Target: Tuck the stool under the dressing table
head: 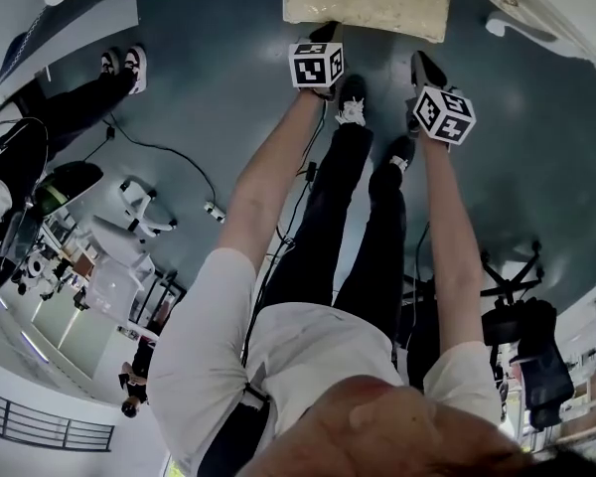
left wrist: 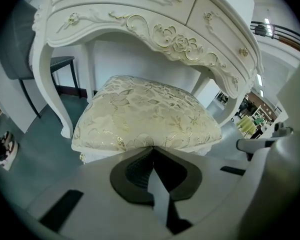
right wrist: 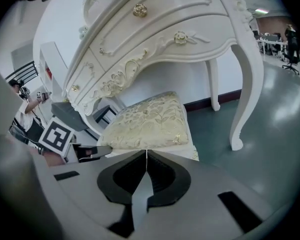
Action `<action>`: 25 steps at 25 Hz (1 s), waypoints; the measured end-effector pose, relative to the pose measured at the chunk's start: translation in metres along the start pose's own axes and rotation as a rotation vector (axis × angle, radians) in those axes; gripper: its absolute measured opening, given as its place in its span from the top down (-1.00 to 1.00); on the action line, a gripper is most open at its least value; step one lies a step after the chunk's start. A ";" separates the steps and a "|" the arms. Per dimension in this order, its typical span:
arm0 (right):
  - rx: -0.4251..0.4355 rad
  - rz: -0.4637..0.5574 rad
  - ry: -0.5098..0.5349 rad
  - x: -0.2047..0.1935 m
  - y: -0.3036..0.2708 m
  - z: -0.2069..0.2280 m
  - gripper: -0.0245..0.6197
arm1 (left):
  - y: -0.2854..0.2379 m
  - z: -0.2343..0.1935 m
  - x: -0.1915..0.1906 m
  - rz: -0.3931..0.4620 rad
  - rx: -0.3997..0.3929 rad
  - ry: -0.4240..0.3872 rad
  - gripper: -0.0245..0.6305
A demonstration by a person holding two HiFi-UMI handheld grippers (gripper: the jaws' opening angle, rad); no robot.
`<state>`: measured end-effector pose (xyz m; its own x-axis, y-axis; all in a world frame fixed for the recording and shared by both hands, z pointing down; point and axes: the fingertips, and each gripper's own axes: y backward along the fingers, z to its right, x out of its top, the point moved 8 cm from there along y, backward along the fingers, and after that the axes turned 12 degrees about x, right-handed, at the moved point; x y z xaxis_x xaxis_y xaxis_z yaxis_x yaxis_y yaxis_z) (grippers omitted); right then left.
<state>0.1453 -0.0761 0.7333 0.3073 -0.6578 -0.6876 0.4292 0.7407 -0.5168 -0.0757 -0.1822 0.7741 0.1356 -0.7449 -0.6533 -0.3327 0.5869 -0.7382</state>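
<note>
1. Jaws of the left gripper point(left wrist: 152, 151) are pressed together with nothing between them. Their tips meet at the near edge of the stool point(left wrist: 145, 116) cushion, which dimples slightly there.
2. Jaws of the right gripper point(right wrist: 146, 154) are likewise closed and empty, with their tips at the cushion's near edge. I cannot tell whether they touch it or stop just short.
3. The stool stands on the floor point(left wrist: 45, 134) between the legs of the dressing table point(left wrist: 155, 31). Its far part lies under the carved apron and its near part faces the person.
4. The padded top looks soft and will probably give, and its brocade may be slippery. The white frame beneath looks stiff, so an even push there on both sides should slide the stool straight. A skewed push could knock a table leg.
</note>
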 end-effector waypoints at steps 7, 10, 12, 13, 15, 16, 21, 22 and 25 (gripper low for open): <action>-0.006 0.051 0.021 -0.009 0.021 -0.013 0.79 | -0.030 -0.004 0.031 0.038 0.015 0.012 0.88; -0.016 0.052 0.025 -0.016 0.029 -0.015 0.79 | -0.035 -0.004 0.045 0.047 0.005 -0.022 0.88; -0.025 0.051 0.023 -0.020 0.034 -0.015 0.79 | -0.041 0.000 0.053 0.057 -0.009 -0.040 0.88; -0.029 0.050 0.025 -0.021 0.037 -0.014 0.79 | -0.044 0.003 0.057 0.061 -0.019 -0.042 0.88; -0.034 0.043 0.039 -0.021 0.042 -0.013 0.79 | -0.050 0.010 0.064 0.069 -0.037 -0.042 0.88; -0.037 0.040 0.048 -0.021 0.045 -0.013 0.79 | -0.052 0.013 0.067 0.077 -0.044 -0.047 0.88; -0.028 0.053 0.045 -0.022 0.055 -0.016 0.79 | -0.057 0.022 0.086 0.123 -0.093 -0.081 0.88; -0.018 0.057 0.043 -0.022 0.058 -0.017 0.79 | -0.058 0.025 0.088 0.133 -0.101 -0.086 0.88; 0.005 0.072 0.053 -0.021 0.062 -0.025 0.79 | -0.057 0.028 0.097 0.189 -0.111 -0.084 0.88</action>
<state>0.1439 -0.0130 0.7034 0.2919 -0.5948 -0.7490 0.4118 0.7849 -0.4629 -0.0174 -0.2793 0.7482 0.1367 -0.5932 -0.7933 -0.4591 0.6717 -0.5814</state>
